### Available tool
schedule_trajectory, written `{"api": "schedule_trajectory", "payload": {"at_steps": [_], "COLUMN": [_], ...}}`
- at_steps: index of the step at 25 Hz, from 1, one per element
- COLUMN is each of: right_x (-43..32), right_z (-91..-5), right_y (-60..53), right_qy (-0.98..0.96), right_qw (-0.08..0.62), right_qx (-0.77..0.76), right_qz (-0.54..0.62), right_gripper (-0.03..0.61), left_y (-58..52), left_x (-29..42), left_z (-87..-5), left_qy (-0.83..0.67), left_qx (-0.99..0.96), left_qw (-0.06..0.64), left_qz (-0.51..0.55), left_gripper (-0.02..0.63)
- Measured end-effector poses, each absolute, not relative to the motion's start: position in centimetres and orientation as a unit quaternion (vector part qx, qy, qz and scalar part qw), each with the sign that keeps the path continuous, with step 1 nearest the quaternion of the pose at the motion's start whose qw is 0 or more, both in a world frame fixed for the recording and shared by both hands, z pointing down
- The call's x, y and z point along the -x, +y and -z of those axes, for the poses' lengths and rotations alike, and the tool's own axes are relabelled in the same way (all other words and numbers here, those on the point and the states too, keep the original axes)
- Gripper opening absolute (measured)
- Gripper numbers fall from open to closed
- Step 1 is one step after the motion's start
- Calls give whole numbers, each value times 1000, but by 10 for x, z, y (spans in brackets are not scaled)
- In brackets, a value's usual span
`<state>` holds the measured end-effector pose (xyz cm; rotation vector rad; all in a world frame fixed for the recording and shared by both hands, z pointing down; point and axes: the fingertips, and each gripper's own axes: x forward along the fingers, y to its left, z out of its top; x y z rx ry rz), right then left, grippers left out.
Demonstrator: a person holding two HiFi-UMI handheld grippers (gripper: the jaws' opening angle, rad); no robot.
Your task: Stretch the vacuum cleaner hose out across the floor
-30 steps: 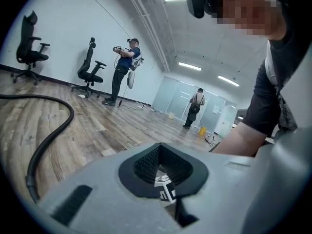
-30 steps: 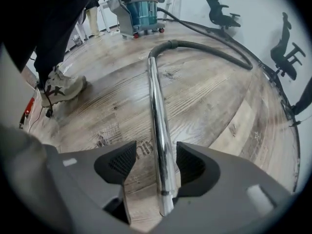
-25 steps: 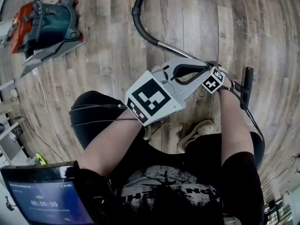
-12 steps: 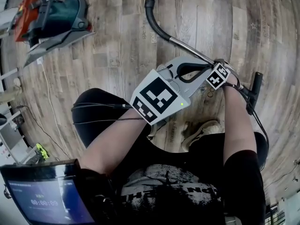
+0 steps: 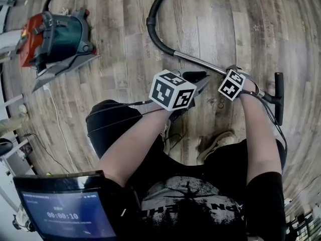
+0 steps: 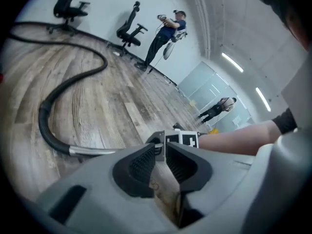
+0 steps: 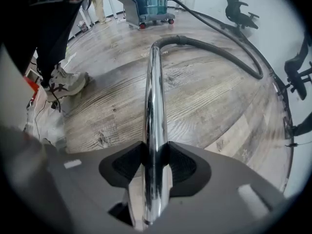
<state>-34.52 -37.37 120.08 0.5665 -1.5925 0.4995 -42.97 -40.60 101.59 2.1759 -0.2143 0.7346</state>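
The head view looks steeply down from above onto the grey-brown wood-plank floor, the left gripper view skims low and forward across it, and the right gripper view peers closely along the shiny chrome metal tube, which all three views share.

A grey-brown wood grain is being shown by the plank floor; red and teal are being worn by the canister vacuum cleaner body; the ribbed hose is being seen in black, the rigid metal tube in mirror chrome; black-and-white square markers are being carried by the cubes on the grey, black-padded left gripper and right gripper.
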Motion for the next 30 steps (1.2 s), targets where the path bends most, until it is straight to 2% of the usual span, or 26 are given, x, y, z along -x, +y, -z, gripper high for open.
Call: {"api": "schedule_trajectory", "payload": {"at_steps": [2, 4, 7, 10, 12, 18, 20, 22, 25, 30], "right_x": [345, 342, 335, 329, 329, 343, 353, 359, 355, 345], "right_z": [-1185, -1169, -1153, -1149, -1149, -1149, -1140, -1129, -1123, -1125], "right_y": [-381, -385, -381, -373, -370, -353, -350, -348, -349, -359], "right_qy": [-697, -696, -693, -695, -698, -713, -721, -728, -733, -740], "right_qw": [638, 643, 648, 640, 632, 602, 588, 576, 563, 558], "right_qx": [-245, -241, -235, -239, -243, -254, -259, -265, -278, -303], "right_qz": [-215, -211, -211, -223, -232, -254, -259, -262, -261, -223], "right_gripper": [166, 155, 155, 155, 155, 155, 155, 155, 155, 163], "left_y": [-396, -392, -402, -419, -424, -452, -465, -472, -474, -479], "left_x": [431, 437, 439, 433, 430, 413, 414, 416, 410, 400], "left_z": [-1035, -1058, -1094, -1127, -1147, -1167, -1163, -1154, -1137, -1118], "left_qy": [-78, -101, -168, -234, -263, -294, -307, -313, -297, -281], "left_qx": [-820, -771, -711, -661, -630, -605, -596, -593, -605, -645], "left_qw": [486, 559, 629, 686, 720, 736, 732, 728, 721, 697], "left_qz": [-292, -289, -265, -192, -126, 77, 116, 143, 164, 138], "left_gripper": [122, 155, 188, 217, 273, 306, 287, 152, 142, 144]}}
